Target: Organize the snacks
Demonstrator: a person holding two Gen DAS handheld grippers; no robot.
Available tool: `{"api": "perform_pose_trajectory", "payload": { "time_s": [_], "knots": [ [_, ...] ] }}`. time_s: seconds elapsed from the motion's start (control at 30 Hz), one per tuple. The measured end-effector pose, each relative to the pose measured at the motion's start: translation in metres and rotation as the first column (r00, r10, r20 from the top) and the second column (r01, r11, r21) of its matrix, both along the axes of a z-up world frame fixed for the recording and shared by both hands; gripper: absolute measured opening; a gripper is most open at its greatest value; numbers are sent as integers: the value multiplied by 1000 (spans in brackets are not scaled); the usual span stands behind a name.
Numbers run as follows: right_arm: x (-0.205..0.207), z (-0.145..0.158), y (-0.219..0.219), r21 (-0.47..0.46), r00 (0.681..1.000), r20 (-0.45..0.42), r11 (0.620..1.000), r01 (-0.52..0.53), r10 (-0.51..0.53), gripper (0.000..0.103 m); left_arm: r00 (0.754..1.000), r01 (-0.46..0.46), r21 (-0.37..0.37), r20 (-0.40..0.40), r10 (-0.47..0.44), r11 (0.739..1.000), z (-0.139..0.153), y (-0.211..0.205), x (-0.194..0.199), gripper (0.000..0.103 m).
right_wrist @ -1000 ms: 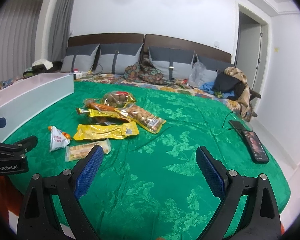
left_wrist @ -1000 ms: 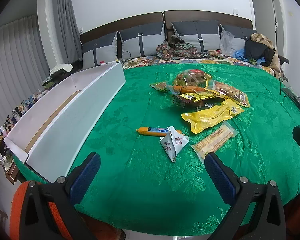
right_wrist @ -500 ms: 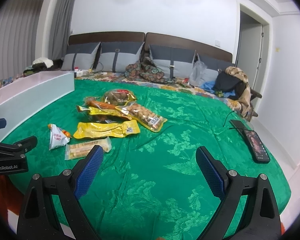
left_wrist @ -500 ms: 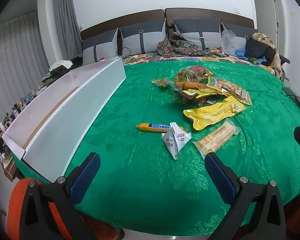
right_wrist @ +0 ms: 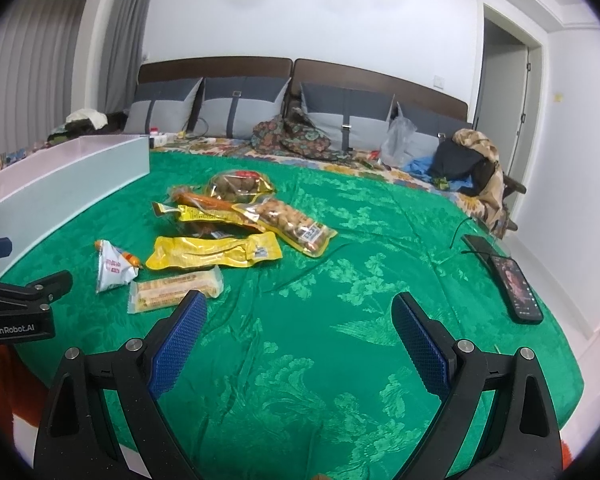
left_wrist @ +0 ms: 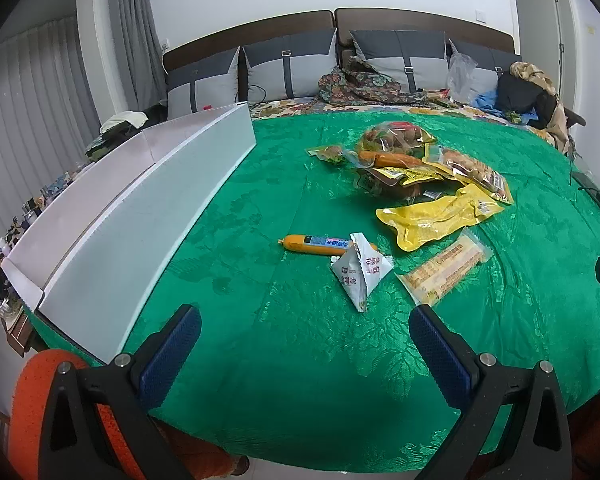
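Left wrist view: white box (left_wrist: pixel 148 216) interior unseen; snacks (left_wrist: pixel 432 184) outside on cloth; both tongs released, holding nothing.

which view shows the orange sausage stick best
The left wrist view: the orange sausage stick lies almost fully exposed on the green bedspread, only its right end tucked behind the white triangular packet. In the right wrist view that packet hides most of it, leaving just the orange ends visible.

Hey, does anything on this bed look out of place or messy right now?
Yes. The snack packets lie loose and overlapping on the green bedspread, none visibly in the white box. A phone rests close to the bed's right edge.
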State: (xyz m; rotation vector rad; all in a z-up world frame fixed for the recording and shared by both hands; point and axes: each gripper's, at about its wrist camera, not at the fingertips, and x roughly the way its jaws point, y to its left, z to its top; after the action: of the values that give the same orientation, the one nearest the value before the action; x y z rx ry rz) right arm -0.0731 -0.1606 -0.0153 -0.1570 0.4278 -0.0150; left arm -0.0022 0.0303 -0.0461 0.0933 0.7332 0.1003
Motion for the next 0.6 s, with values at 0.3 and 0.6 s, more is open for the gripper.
{"api": "perform_pose_trajectory", "payload": {
  "time_s": [0.3,0.6],
  "knots": [
    [2,-2,0,-3,1000,-13,1000,-1,1,95,1000,-2,-8,-15,2,1000,-5,2,3,103],
    [5,-6,-6,11,999,-36,1000,13,-12,95,997,-33,-62,-77,28,998,-17,18,13,103]
  ]
}}
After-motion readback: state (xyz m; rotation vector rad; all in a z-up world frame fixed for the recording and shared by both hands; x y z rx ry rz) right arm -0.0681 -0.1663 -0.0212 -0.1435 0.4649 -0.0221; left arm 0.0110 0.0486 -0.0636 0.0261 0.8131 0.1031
